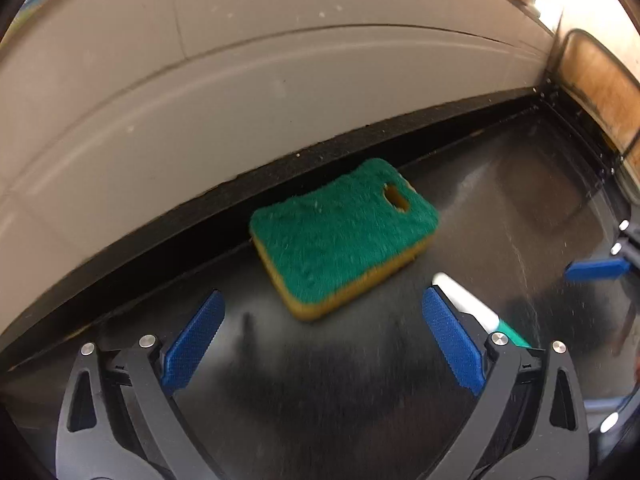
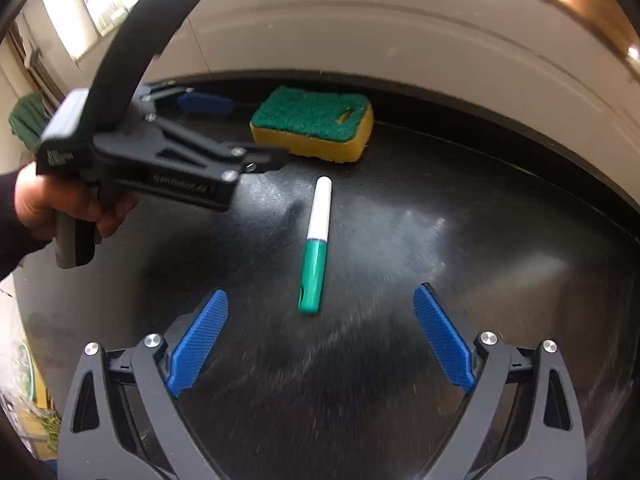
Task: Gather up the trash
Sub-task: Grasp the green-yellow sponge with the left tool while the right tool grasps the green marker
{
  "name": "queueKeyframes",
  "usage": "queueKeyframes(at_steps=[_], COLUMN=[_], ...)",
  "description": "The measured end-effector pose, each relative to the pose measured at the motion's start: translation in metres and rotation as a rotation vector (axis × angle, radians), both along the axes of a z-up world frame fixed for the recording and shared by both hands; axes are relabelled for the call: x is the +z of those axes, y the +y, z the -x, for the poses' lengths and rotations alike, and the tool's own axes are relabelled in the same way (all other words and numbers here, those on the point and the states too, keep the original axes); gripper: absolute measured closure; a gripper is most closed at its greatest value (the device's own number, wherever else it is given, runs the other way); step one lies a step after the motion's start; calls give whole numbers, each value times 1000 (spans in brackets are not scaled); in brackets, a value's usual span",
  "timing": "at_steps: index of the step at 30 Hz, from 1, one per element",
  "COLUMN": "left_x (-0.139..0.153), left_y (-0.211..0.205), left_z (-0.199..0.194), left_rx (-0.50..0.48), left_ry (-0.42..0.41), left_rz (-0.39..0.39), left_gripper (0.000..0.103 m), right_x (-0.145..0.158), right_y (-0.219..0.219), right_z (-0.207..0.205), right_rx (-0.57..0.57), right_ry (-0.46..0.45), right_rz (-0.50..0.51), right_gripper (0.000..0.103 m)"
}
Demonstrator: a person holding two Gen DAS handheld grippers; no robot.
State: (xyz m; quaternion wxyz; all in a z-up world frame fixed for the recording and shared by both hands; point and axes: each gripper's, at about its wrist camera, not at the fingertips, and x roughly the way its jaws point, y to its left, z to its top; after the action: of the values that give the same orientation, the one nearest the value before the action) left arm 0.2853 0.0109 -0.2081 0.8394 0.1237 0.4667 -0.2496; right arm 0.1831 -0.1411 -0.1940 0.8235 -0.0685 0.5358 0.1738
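A yellow sponge with a green scouring top lies on the black glossy table, close to its far edge; it also shows in the right wrist view. A green and white marker lies in the middle of the table, partly hidden behind my left gripper's right finger in the left wrist view. My left gripper is open and empty, just short of the sponge. My right gripper is open and empty, its fingers on either side of the marker's green end.
A grey wall rises right behind the table's far edge. The left gripper's body and the hand holding it hang over the table's left part. A brown wooden panel stands at the far right.
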Motion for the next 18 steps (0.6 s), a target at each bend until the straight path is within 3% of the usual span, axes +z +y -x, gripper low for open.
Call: queueKeyframes(at_steps=[9, 12, 18], left_x=[2, 8, -5], left_y=[-14, -13, -7], left_z=[10, 19, -7], left_rx=[-111, -124, -148], left_ry=[79, 27, -30], left_rz=[199, 147, 17], left_gripper=[7, 7, 7], right_x=[-22, -23, -26], right_y=[-1, -3, 12], right_z=[-10, -8, -7], right_rx=[47, 64, 111], right_ry=[-6, -1, -25], right_rz=[42, 37, 56], right_gripper=[12, 12, 17])
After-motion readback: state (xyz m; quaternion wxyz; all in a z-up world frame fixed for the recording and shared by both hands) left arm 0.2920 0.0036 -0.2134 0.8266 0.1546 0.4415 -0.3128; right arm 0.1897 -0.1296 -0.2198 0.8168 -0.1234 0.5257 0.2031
